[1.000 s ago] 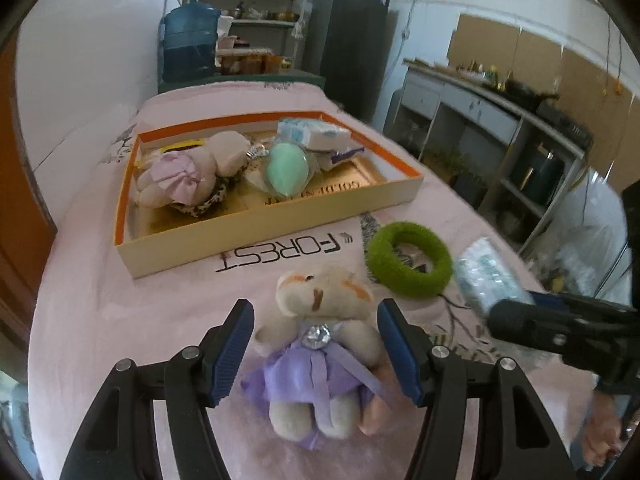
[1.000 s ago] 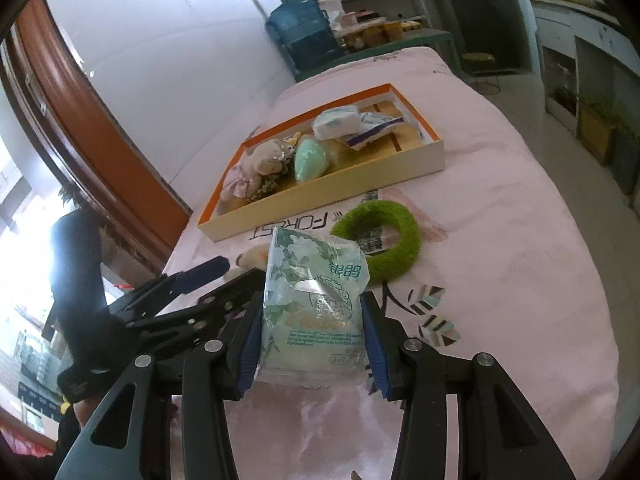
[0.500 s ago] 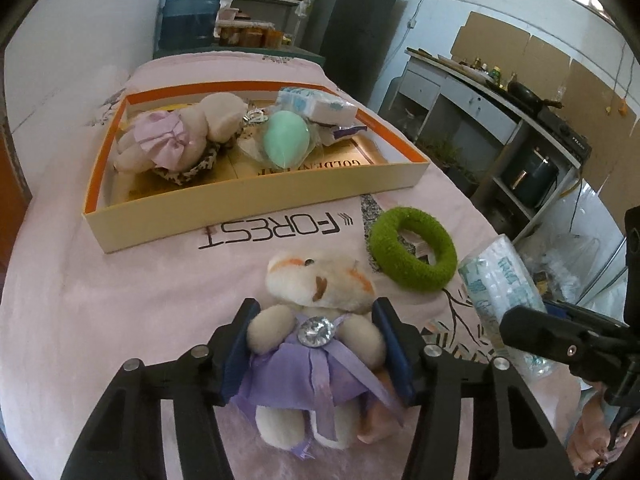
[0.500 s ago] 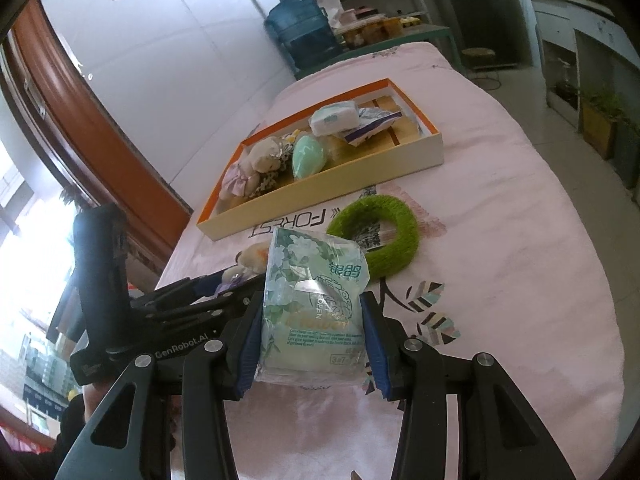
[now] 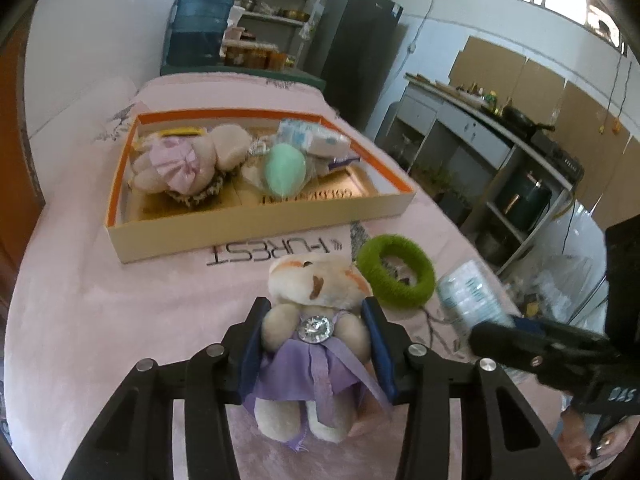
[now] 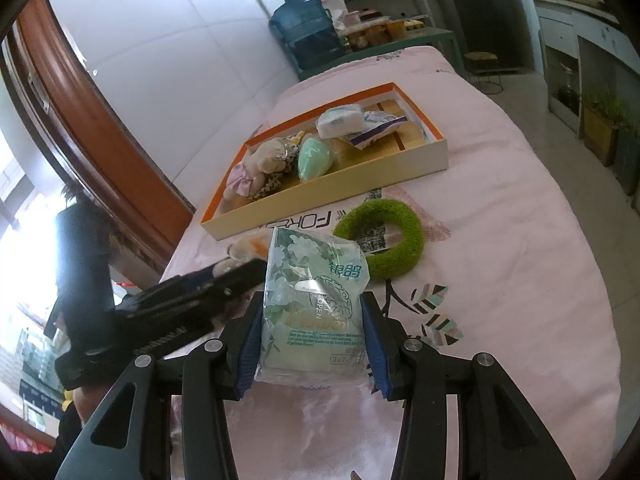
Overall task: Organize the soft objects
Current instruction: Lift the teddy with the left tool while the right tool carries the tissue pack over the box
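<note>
Two soft things are in my grip at once. My left gripper, whose jaws have just been closing, squeezes the plush bear in its purple dress near the bed's near edge. My right gripper clamps the tissue pack, printed "OPEN". I judge the pick-up step nearly done; next, each must lift clear and carry over the box's near wall. The green ring lies just beyond, untouched. The box at mid-bed holds other soft toys; "FOREST" reads upside down on the bedspread.
</note>
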`<state>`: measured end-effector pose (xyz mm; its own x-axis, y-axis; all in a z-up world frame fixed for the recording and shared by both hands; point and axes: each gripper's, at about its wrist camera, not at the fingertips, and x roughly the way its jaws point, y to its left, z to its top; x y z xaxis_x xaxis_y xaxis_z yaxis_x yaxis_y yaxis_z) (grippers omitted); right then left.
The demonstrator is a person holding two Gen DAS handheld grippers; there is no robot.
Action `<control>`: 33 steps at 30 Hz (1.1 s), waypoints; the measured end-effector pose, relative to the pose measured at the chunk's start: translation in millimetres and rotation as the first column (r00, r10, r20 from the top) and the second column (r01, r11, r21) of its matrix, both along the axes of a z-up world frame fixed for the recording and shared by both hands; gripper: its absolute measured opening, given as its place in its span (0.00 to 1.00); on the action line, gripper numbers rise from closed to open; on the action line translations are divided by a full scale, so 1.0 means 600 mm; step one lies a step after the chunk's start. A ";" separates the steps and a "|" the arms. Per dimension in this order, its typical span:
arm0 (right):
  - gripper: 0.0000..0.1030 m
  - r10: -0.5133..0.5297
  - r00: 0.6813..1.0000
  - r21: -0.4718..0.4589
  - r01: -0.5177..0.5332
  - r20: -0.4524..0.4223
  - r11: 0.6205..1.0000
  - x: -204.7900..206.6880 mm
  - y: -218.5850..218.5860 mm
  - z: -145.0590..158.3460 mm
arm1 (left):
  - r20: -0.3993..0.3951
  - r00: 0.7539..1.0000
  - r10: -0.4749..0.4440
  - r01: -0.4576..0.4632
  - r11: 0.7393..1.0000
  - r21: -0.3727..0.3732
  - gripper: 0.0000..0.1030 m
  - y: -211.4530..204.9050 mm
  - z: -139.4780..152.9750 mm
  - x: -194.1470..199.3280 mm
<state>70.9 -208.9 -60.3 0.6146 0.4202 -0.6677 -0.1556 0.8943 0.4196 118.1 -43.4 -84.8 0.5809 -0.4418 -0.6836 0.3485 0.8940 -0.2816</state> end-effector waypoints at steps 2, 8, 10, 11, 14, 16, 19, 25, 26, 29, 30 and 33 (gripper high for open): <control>0.45 0.001 1.000 -0.001 -0.001 0.002 1.000 0.000 0.001 0.001 | 0.019 1.000 0.006 -0.006 1.000 -0.019 0.45 0.003 0.011 -0.004; 0.45 0.000 1.000 -0.014 0.000 0.019 1.000 -0.002 0.004 0.013 | 0.081 0.997 0.019 -0.012 0.996 -0.086 0.45 0.016 0.052 -0.022; 0.45 0.002 1.000 -0.018 -0.002 0.028 1.000 -0.002 0.004 0.018 | 0.100 0.995 0.024 -0.014 0.995 -0.101 0.45 0.020 0.066 -0.027; 0.45 0.005 1.000 -0.019 -0.004 0.030 1.000 -0.002 0.005 0.020 | 0.106 0.994 0.025 -0.014 0.994 -0.105 0.45 0.021 0.071 -0.028; 0.45 0.019 0.999 -0.030 -0.017 0.044 0.999 0.001 0.009 0.028 | 0.131 0.991 0.034 -0.019 0.993 -0.114 0.45 0.024 0.086 -0.034; 0.45 0.028 0.998 -0.041 -0.026 0.052 0.999 0.005 0.013 0.034 | 0.150 0.988 0.043 -0.025 0.993 -0.117 0.45 0.027 0.097 -0.038; 0.45 0.039 0.997 -0.058 -0.035 0.069 0.998 0.014 0.020 0.047 | 0.173 0.983 0.063 -0.041 0.991 -0.126 0.45 0.033 0.110 -0.040; 0.45 0.051 0.992 -0.084 -0.041 0.115 0.996 0.030 0.033 0.076 | 0.204 0.974 0.100 -0.071 0.987 -0.146 0.45 0.047 0.130 -0.032; 0.45 0.052 0.991 -0.086 -0.041 0.122 0.995 0.034 0.035 0.081 | 0.209 0.972 0.104 -0.074 0.986 -0.148 0.45 0.048 0.133 -0.031; 0.45 0.051 0.989 -0.088 -0.039 0.138 0.995 0.045 0.038 0.091 | 0.222 0.968 0.115 -0.081 0.985 -0.155 0.45 0.050 0.142 -0.023; 0.45 0.050 0.988 -0.089 -0.037 0.143 0.995 0.048 0.039 0.094 | 0.228 0.966 0.118 -0.083 0.984 -0.158 0.45 0.051 0.147 -0.020; 0.45 0.046 0.986 -0.088 -0.033 0.159 0.996 0.060 0.042 0.104 | 0.246 0.961 0.128 -0.090 0.983 -0.160 0.45 0.056 0.157 -0.013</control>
<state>106.7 -183.9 2.1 0.7006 0.3925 -0.5959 -0.2507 0.9173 0.3095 110.2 -10.0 9.3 0.7775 -0.4496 -0.4398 0.3279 0.8865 -0.3265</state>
